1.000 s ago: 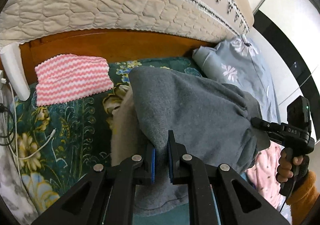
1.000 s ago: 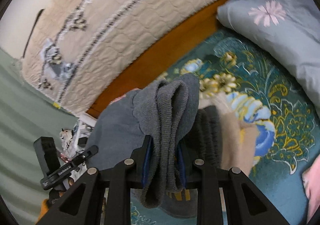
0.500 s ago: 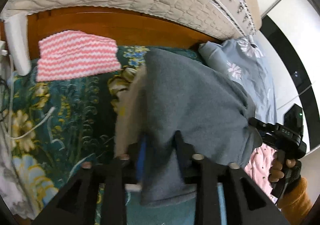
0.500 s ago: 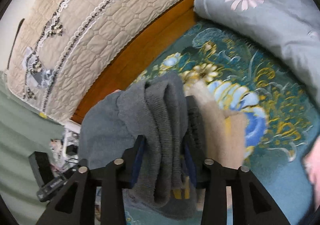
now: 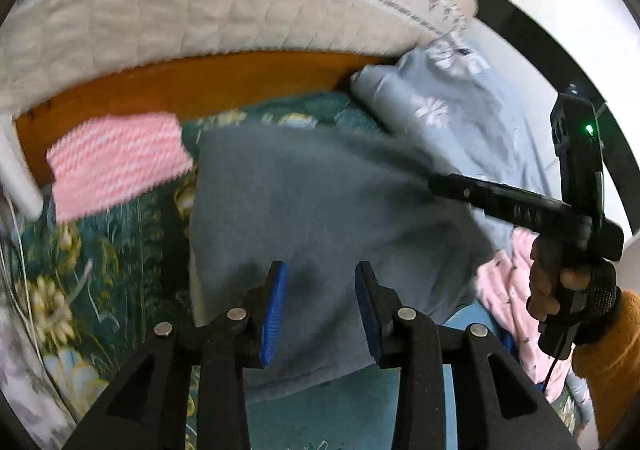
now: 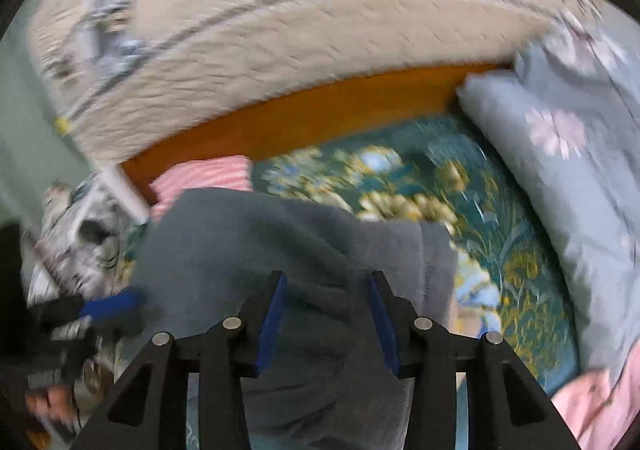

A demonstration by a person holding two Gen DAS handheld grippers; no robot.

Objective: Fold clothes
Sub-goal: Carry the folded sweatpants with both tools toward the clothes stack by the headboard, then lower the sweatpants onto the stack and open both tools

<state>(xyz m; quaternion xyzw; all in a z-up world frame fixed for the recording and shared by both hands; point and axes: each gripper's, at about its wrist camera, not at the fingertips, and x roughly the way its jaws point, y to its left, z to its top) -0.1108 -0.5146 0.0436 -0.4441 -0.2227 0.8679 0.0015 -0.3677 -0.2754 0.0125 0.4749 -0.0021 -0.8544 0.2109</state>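
Left wrist view: the left gripper stands spread over the folded grey fleece garment, gripping nothing; that garment lies on the teal floral bedspread, just beside the pink zigzag cloth

Right wrist view, blurred: the right gripper also gapes above the garment, probably released so the fold settles

- A home bedroom: a bed spread with a teal floral bedsheet lies ahead of the fingers.
- Beyond it, farther out from the fingertips, runs an orange wooden bed frame, with a quilted beige cover above it.
- A grey-blue flowered pillow sits to the right of the fingers.
- Laundry lies about: a grey garment under the fingers, a folded pink-and-white striped cloth ahead to their left.
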